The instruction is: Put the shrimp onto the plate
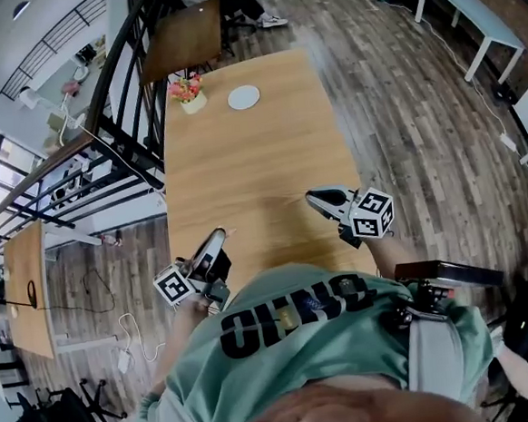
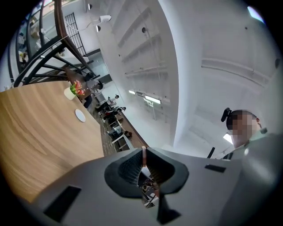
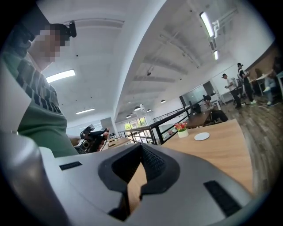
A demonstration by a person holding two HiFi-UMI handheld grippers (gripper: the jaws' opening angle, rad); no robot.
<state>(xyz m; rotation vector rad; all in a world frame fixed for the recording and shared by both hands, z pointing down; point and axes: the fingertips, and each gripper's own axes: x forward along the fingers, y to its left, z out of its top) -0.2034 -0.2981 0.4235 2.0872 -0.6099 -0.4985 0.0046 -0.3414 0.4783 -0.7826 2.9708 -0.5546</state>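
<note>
The white plate (image 1: 244,97) lies at the far end of the wooden table (image 1: 243,171); it also shows in the left gripper view as a small disc, plate (image 2: 80,115), and in the right gripper view, plate (image 3: 201,136). My left gripper (image 1: 217,241) hangs off the table's near left corner, its jaws pinched on a thin pink-brown sliver, the shrimp (image 2: 143,155); little of it shows. The left gripper (image 2: 143,151) points up toward the ceiling. My right gripper (image 1: 320,198) hovers over the near right of the table, and the right gripper (image 3: 141,148) is shut with nothing between its pads.
A small pot of pink flowers (image 1: 187,91) stands left of the plate. A black metal railing (image 1: 121,126) runs along the table's left side. Another wooden table (image 1: 182,41) stands beyond. People (image 3: 230,86) stand far off at the right.
</note>
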